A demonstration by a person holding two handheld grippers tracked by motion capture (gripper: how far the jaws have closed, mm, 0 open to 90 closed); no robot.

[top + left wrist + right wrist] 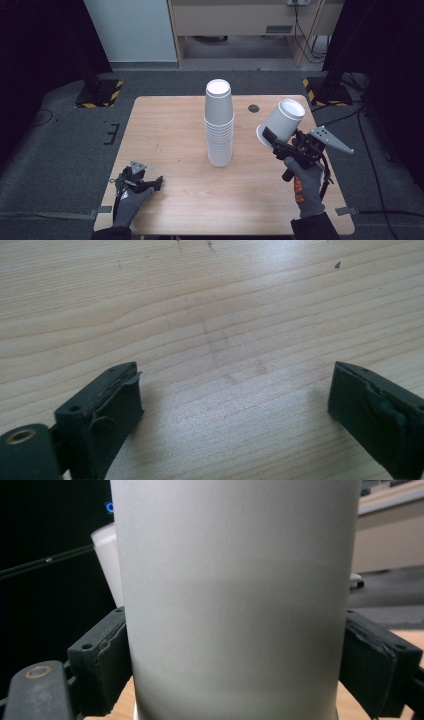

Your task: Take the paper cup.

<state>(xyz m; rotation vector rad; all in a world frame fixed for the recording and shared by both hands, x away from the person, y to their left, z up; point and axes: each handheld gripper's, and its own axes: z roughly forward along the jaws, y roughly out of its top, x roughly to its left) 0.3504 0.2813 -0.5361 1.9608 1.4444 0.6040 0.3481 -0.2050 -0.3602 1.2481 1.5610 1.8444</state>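
Count: 1 stack of white paper cups [219,125] stood upside down at the middle of the wooden table [170,200], individual cups in it too many to count reliably. 1 loose white paper cup [282,121] was off the table, in the right gripper [274,141]. 2 grippers, 2 gloved hands.

Right hand [305,187] was raised over the table's right side, forearm coming up from the bottom edge, gripper angled up and inward toward the stack. The cup in it was tilted, base pointing up and away. In the right gripper view the cup wall [235,600] sat between both jaws, each pad pressed against its side: clamped on the cup. The stack showed just behind it at left [107,560].

Left hand [131,202] lay low at the near left corner of the table, well apart from the stack. Left gripper [235,405] was spread wide, nothing between the jaws, bare wood grain under them; held nothing.
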